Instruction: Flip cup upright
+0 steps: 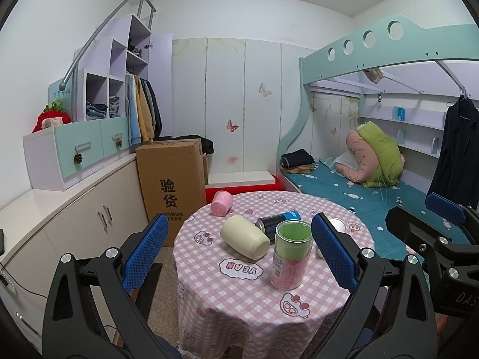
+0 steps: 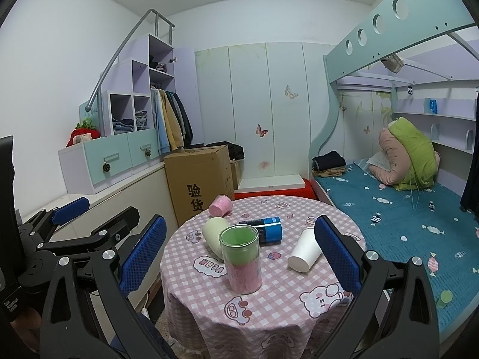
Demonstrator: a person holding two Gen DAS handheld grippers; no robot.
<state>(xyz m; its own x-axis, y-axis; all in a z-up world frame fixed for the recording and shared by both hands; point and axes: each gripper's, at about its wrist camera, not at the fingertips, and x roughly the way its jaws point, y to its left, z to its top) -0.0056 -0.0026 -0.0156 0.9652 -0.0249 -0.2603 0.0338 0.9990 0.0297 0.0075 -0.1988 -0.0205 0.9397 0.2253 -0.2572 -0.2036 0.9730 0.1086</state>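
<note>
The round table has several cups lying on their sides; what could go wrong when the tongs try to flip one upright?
1. The cream plastic cup lies against the dark blue can and close to the upright clear tumbler; reaching for it could knock the tumbler over.
2. The pink ribbed cup lies near the far edge of the table and might roll off.
3. The white paper cup is light and could slide on the cloth.
</note>
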